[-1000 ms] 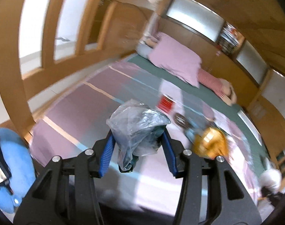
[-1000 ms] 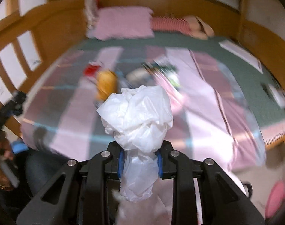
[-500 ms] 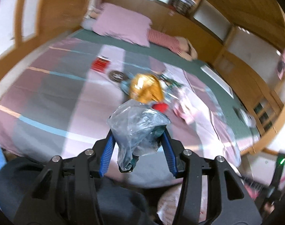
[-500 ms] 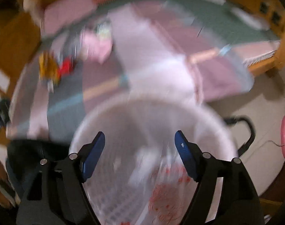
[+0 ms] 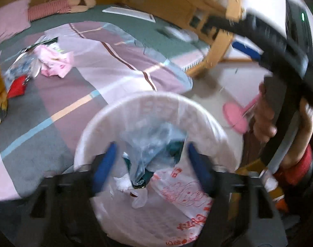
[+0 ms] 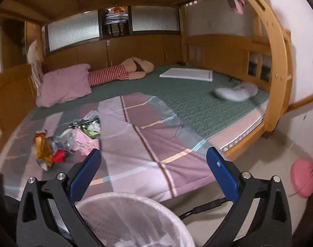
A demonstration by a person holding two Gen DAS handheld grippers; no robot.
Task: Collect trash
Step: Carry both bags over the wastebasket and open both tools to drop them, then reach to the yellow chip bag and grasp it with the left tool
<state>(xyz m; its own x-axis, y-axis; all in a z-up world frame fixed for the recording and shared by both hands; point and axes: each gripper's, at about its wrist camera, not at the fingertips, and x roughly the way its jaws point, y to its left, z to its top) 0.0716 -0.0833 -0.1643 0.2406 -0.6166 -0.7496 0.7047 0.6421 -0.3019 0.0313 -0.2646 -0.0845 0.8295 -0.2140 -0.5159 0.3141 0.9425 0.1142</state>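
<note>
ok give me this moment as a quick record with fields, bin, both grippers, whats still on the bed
bin: white mesh wastebasket, lined, beside the bed
left gripper: jaws just opened, clear plastic bag between the pads over the bin, apart from both
right gripper: just opened wide, nothing between the pads
left on bed: yellow snack bag, red wrapper, pink packet

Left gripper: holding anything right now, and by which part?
Nothing gripped. The left gripper has just been opening; the clear plastic bag sits loose between its fingers, over the white bin.
</note>
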